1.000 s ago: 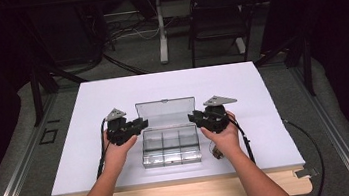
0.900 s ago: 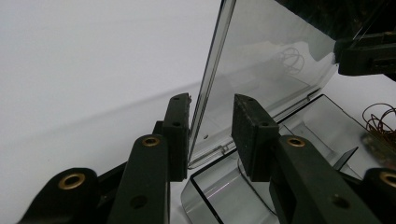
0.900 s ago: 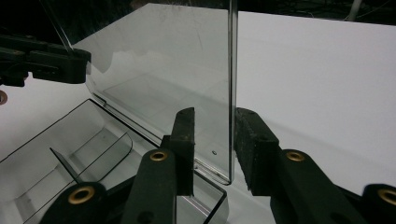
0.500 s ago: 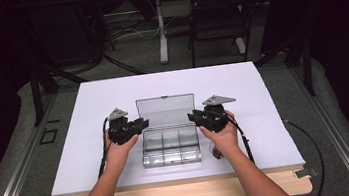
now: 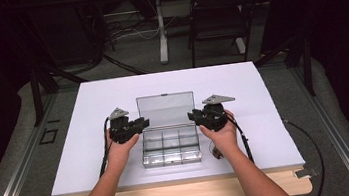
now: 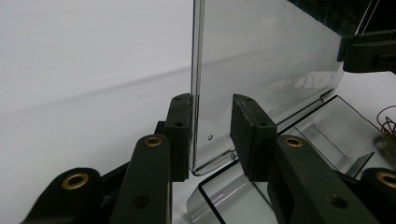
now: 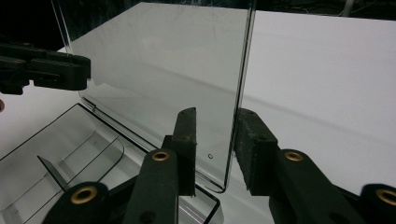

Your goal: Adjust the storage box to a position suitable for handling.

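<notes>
Clear plastic makes up the shallow compartment box (image 5: 171, 148) lying near the front middle of the white worktop (image 5: 88, 108), its transparent hinged lid (image 5: 166, 110) standing upright along the far edge. That upright lid seems the reason for the hold: a tool on each side edge would steady it and swing it evenly on its hinge.

Left tool (image 5: 138, 125) straddles the lid's left edge low down, near the hinge; its jaws are partly open, one pad (image 6: 180, 135) against the panel and the other standing off it. Right tool (image 5: 194, 115) brackets the opposite edge likewise, both pads showing a slight gap, so neither tool clamps the lid. A small tangle of thin wire (image 5: 215, 151) lies just right of the box, beside the right hand.
</notes>
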